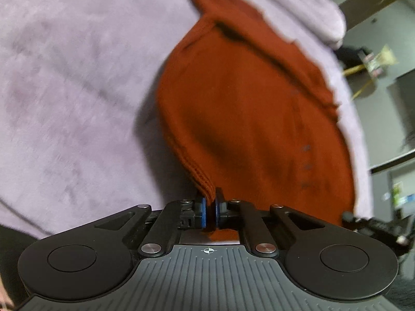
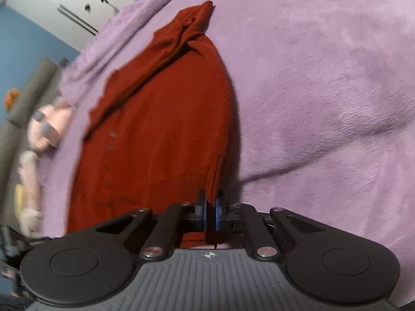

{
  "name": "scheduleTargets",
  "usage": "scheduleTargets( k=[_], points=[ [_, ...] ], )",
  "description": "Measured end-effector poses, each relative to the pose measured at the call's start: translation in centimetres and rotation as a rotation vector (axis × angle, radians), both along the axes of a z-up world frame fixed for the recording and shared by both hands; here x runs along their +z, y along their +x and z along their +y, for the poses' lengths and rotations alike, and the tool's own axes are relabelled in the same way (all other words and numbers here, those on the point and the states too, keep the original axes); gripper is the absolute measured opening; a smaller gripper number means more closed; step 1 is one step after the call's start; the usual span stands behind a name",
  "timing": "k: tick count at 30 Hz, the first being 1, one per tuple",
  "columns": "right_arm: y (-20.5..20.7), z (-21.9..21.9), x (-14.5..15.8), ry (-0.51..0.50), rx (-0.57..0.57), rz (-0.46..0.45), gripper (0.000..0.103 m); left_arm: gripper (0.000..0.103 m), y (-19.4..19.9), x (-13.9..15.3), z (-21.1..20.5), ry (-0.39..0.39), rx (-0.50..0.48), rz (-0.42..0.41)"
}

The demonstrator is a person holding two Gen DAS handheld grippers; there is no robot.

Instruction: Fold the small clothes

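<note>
Garment: a small rust-red knit sweater (image 1: 249,119) lies spread on the lilac blanket (image 1: 77,77), its near hem lifted off the blanket.
Left gripper (image 1: 210,208): jaws closed on the sweater's ribbed hem at its left corner; red cloth shows between the blue pads (image 1: 203,211).
Right gripper (image 2: 211,211): closed on the sweater's right hem corner, cloth likewise pinched between the pads.
Far end: one sleeve (image 2: 160,59) is folded diagonally across the sweater's body, with a peak of cloth at the far tip.
Handling: judged soft, light and limp; the knit will sag and stretch between the two grips, so the thicker hem corners look like the best holds.
Surroundings: beyond the sweater's left side, past the blanket edge, lies a pale pink soft toy (image 2: 46,127).
</note>
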State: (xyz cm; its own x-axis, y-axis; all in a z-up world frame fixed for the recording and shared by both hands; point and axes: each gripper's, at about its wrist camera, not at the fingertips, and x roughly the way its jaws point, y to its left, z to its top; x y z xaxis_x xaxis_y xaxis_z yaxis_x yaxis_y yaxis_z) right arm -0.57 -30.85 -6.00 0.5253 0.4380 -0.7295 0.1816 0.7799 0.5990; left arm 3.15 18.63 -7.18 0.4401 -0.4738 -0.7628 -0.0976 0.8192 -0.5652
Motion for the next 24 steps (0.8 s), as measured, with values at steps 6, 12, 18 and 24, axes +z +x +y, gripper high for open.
scheduleTargets(
  k=[6,12,18,24],
  points=[
    [3.9,-1.7,2.2,0.273,-0.126,-0.078,0.005,0.007,3.4,4.8,1.9,-0.124,0.128,-0.158],
    [10.9,0.6,3.8,0.041,-0.121,-0.138,0.005,0.008,9.3,5.1,1.6,0.024,0.228,-0.186],
    [13.0,2.8,4.2,-0.255,0.0,-0.208,0.017,0.017,11.3,3.8,-0.2,0.191,0.117,-0.236],
    [12.7,3.1,4.5,-0.44,0.183,-0.273,0.04,0.024,11.6,3.1,0.4,0.29,-0.002,-0.26]
  ],
)
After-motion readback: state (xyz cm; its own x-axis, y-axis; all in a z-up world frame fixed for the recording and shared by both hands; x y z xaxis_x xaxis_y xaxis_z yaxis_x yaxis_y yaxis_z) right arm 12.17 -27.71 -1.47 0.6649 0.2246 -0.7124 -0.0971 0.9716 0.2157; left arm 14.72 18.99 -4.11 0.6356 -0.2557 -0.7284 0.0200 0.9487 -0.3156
